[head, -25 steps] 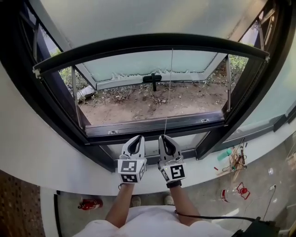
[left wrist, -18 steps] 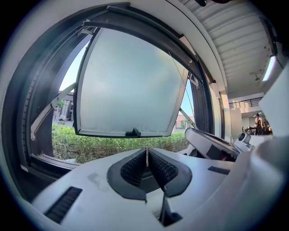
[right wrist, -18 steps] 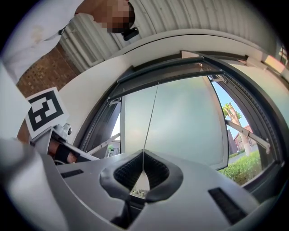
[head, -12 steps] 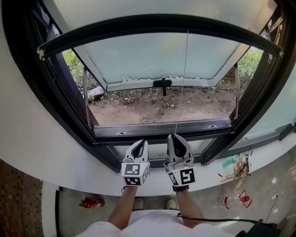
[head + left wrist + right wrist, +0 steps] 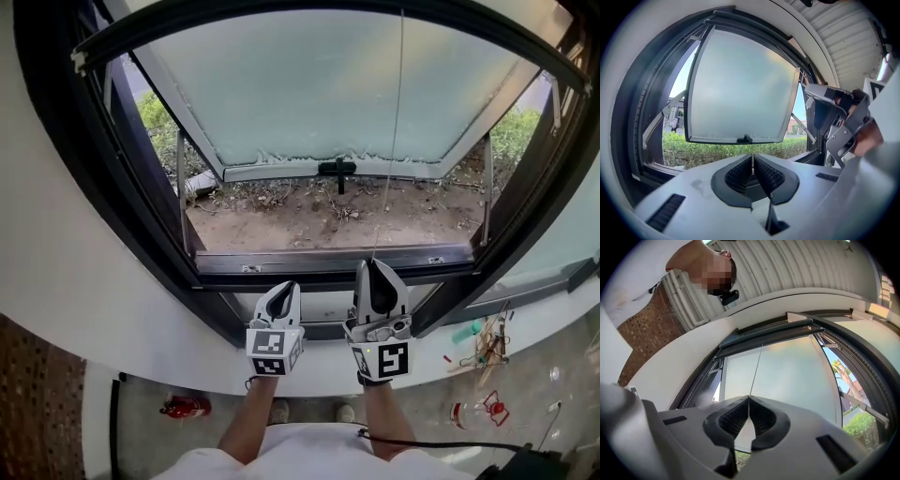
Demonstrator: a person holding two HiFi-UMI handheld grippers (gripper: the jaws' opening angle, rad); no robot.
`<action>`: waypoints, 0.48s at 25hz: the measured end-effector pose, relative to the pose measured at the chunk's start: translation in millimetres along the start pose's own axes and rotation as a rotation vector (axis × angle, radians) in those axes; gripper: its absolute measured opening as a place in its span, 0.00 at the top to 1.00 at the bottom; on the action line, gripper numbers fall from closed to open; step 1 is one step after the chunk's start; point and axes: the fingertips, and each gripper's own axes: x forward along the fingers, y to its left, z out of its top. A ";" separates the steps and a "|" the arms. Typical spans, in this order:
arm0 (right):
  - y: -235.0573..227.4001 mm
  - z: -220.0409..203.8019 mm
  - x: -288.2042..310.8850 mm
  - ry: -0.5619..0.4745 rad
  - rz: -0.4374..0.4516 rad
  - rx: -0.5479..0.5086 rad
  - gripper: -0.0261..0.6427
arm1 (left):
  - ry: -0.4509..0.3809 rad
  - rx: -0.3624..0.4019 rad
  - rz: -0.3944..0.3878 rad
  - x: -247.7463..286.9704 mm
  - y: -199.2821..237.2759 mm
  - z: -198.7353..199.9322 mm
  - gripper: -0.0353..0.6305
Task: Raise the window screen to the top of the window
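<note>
Since the earlier frame the right claw [image 5: 377, 264] has risen, and the dark bar of the window screen [image 5: 131, 39] now lies higher, near the top edge of the head view. The right claw is closed on a thin cord [image 5: 394, 131] that runs up from its tips to the bar. In the right gripper view the cord [image 5: 756, 371] meets the bar [image 5: 768, 333] above the closed tips [image 5: 749, 398]. The left claw [image 5: 281, 289] hovers just left of the right one, near the window sill [image 5: 328, 267]. Its pads [image 5: 738, 174] stand narrow, almost together, with nothing between them. The frosted sash [image 5: 319, 94] swings outward on the far side.
</note>
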 end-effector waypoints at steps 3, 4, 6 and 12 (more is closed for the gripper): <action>-5.7 12.6 6.4 -0.023 -0.001 -0.020 0.96 | 0.005 0.002 -0.005 1.6 -2.0 -1.9 0.93; -6.6 16.0 9.3 -0.025 0.000 -0.048 0.96 | 0.004 0.004 -0.006 2.2 -2.2 -1.2 0.93; -8.1 22.5 14.0 -0.031 -0.002 -0.102 0.96 | -0.003 0.010 -0.006 2.9 -2.2 1.6 0.93; -13.7 39.3 21.0 -0.076 -0.006 -0.065 0.96 | -0.009 0.013 0.001 3.3 2.9 5.4 0.93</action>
